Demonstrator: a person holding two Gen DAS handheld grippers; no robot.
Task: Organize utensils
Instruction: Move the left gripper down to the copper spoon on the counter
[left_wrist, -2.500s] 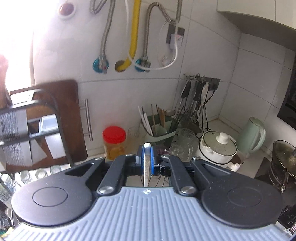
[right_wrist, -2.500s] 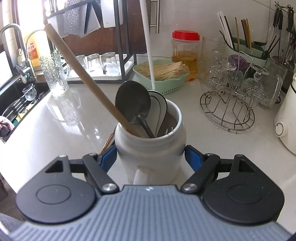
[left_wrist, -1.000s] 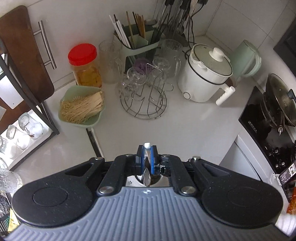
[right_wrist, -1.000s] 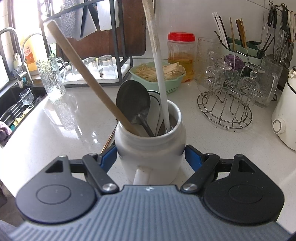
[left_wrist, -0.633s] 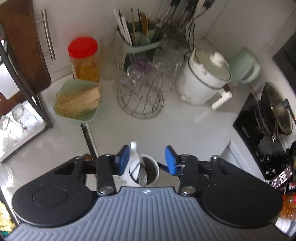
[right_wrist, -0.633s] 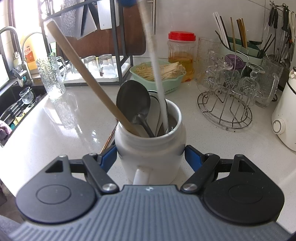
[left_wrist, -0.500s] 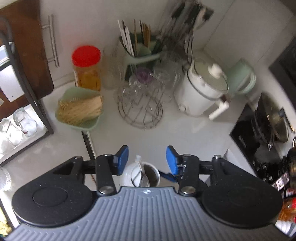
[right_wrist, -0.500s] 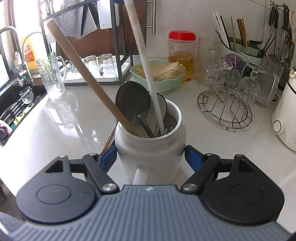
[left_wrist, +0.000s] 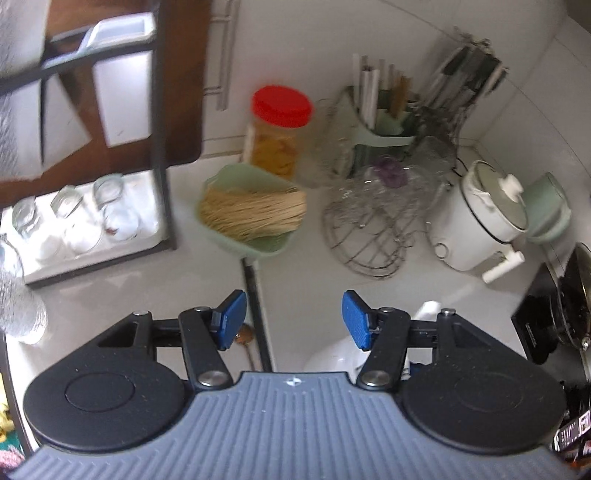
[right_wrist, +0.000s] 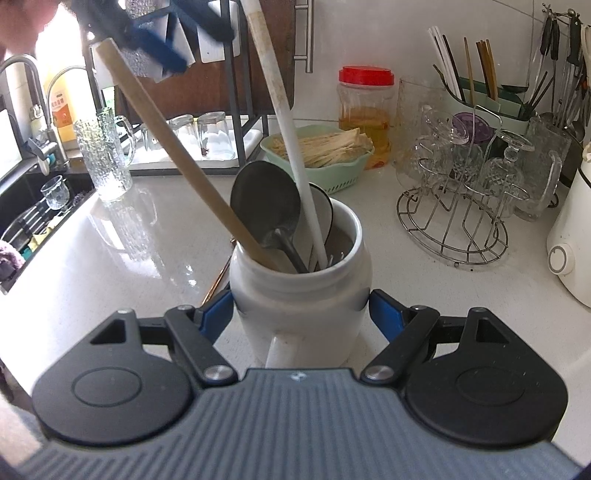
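The right fingers (right_wrist: 300, 314) grip the white jar (right_wrist: 300, 295). The left fingers (left_wrist: 293, 319), empty, are opening above the jar. A white-handled utensil (right_wrist: 284, 122) stands in it.

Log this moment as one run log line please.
left gripper: opening, empty | right gripper: clamps white jar | white-handled utensil: in jar | counter: copper-coloured utensil

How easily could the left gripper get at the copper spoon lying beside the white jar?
Probably yes. The left gripper, its fingers opening with nothing between them, looks down on the copper spoon, which lies uncovered on the counter. The white jar stands close beside it, so room looks tight.
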